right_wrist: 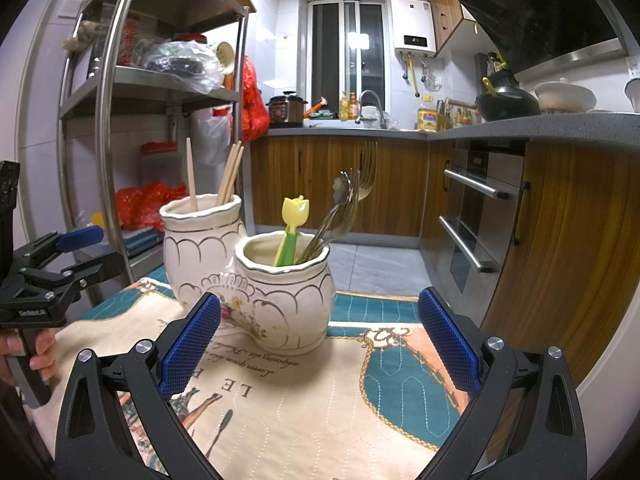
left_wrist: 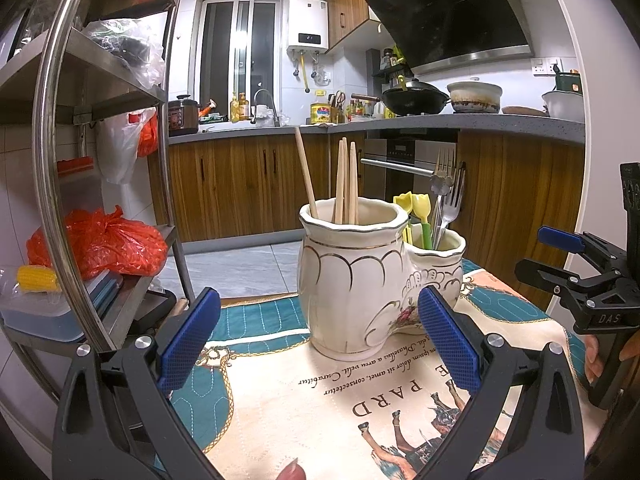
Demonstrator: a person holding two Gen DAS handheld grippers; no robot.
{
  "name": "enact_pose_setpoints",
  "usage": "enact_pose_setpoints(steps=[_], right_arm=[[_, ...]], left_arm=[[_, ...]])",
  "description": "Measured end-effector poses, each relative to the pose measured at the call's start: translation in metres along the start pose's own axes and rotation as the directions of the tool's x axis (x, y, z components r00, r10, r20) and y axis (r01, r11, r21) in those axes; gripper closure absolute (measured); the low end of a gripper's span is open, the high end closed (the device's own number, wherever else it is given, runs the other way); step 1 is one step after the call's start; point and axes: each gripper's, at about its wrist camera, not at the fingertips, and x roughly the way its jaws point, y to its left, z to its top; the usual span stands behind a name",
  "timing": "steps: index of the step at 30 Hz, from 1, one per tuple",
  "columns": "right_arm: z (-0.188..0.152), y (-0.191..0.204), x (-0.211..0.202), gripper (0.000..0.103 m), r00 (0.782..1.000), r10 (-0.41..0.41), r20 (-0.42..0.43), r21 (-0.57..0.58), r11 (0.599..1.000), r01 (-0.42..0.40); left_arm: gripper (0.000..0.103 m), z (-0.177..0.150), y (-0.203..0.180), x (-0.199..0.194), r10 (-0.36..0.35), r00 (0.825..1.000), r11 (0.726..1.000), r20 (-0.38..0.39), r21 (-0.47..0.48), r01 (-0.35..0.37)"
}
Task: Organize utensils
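Note:
A white ceramic two-pot holder stands on the patterned mat [left_wrist: 280, 392]. Its tall pot [left_wrist: 348, 284] holds several wooden chopsticks [left_wrist: 346, 182]. Its low pot [left_wrist: 440, 268] holds metal forks [left_wrist: 446, 184] and yellow-green tulip-shaped picks [left_wrist: 420, 212]. My left gripper [left_wrist: 320, 340] is open and empty, just in front of the tall pot. My right gripper [right_wrist: 320, 340] is open and empty, in front of the low pot [right_wrist: 288, 296]; the tall pot [right_wrist: 200, 248], chopsticks [right_wrist: 228, 176], forks [right_wrist: 348, 196] and pick [right_wrist: 294, 216] show there too. Each gripper appears in the other's view: right [left_wrist: 576, 268], left [right_wrist: 76, 256].
A steel shelf rack [left_wrist: 108, 92] with red bags and boxes stands to the left of the table. Kitchen counter [left_wrist: 400, 124], oven [right_wrist: 476, 216] and wooden cabinets lie beyond. The mat's far edge [left_wrist: 260, 300] is just behind the holder.

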Motion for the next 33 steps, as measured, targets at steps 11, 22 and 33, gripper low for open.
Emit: enact_pose_setpoints(steps=[11, 22, 33], right_arm=[[0.0000, -0.0006, 0.0000, 0.005, 1.000, 0.000, 0.000, 0.001, 1.000, 0.000], [0.0003, -0.0005, 0.0000, 0.005, 1.000, 0.001, -0.002, 0.002, 1.000, -0.001], [0.0005, -0.0011, -0.0012, 0.005, 1.000, -0.001, 0.005, 0.002, 1.000, 0.001]], left_arm=[[0.006, 0.0001, 0.0005, 0.0005, 0.000, 1.000, 1.000, 0.000, 0.000, 0.000], [0.006, -0.0004, 0.0016, 0.0009, 0.000, 1.000, 1.000, -0.002, 0.000, 0.000], [0.006, -0.0014, 0.0019, 0.0009, 0.002, 1.000, 1.000, -0.001, 0.002, -0.002]])
